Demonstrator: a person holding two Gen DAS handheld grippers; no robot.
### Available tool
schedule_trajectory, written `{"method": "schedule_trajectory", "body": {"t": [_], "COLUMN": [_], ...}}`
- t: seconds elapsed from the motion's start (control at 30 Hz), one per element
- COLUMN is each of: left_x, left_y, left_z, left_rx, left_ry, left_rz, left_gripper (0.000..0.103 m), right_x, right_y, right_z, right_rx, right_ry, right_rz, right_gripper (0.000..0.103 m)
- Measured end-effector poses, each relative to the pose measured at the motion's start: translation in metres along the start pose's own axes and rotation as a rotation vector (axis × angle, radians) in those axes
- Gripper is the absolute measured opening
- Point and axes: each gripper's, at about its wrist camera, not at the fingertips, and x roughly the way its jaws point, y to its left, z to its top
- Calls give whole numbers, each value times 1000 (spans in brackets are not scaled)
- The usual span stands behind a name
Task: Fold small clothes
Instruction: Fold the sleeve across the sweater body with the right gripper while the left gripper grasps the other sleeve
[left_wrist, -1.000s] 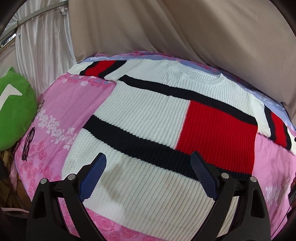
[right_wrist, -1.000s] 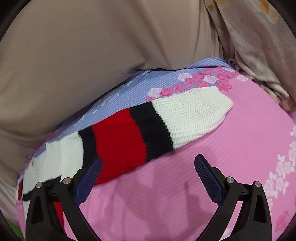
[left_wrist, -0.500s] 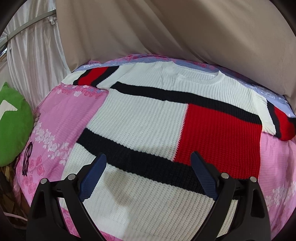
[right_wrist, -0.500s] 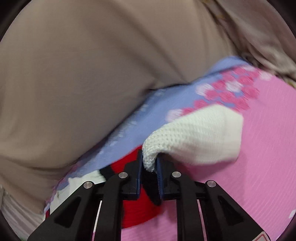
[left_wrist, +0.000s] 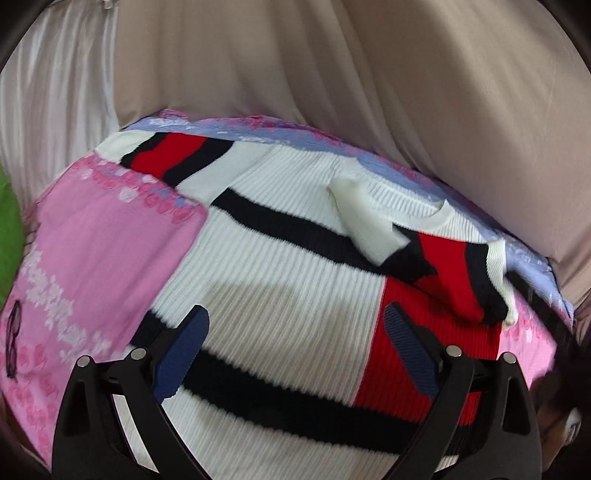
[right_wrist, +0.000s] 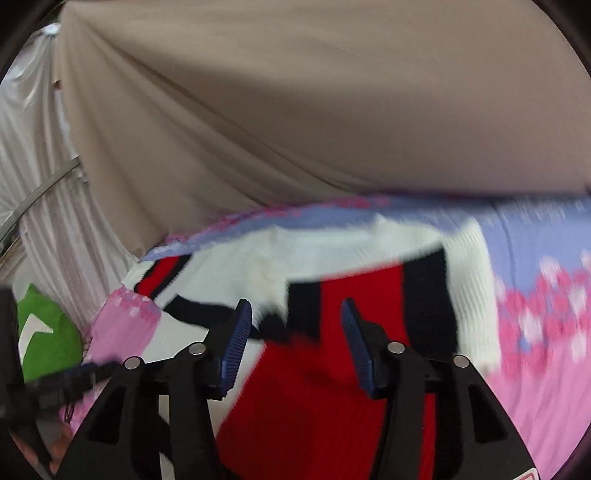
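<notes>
A white knit sweater (left_wrist: 280, 280) with black stripes and a red block lies flat on the pink bed. Its right sleeve (left_wrist: 436, 258) is folded in across the chest, cuff near the collar. Its left sleeve (left_wrist: 166, 158) lies spread out at the far left. My left gripper (left_wrist: 295, 350) is open and empty above the sweater's lower half. My right gripper (right_wrist: 295, 332) is open and empty just above the folded sleeve (right_wrist: 369, 288) and red block; that view is blurred.
A pink floral bedspread (left_wrist: 92, 258) covers the bed, with a lilac strip (left_wrist: 528, 266) at the far edge. Beige drapes (left_wrist: 369, 74) hang behind. A green cushion (right_wrist: 48, 332) and dark eyeglasses (left_wrist: 13, 343) lie at the left.
My right gripper, shut on the right sleeve half a second ago, carried it over the chest and has let go. My left gripper has moved slightly forward, still open.
</notes>
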Motion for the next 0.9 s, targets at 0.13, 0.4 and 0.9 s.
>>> {"method": "schedule_trajectory", "body": {"t": [0.13, 0.4, 0.9], "left_x": [40, 111, 117], "left_y": [-22, -12, 6], "left_z": [16, 26, 74], "left_rx": [-3, -229, -245], "left_ry": [43, 147, 49], "left_rz": [-54, -10, -128], "left_gripper": [93, 92, 8], "right_x": [-17, -7, 19], "right_y": [-33, -61, -64], "right_z": [-27, -46, -24], "right_rx": [104, 208, 254], "right_ry": [63, 71, 22], "right_rz": [-134, -228, -134], "right_gripper": [51, 53, 7]}}
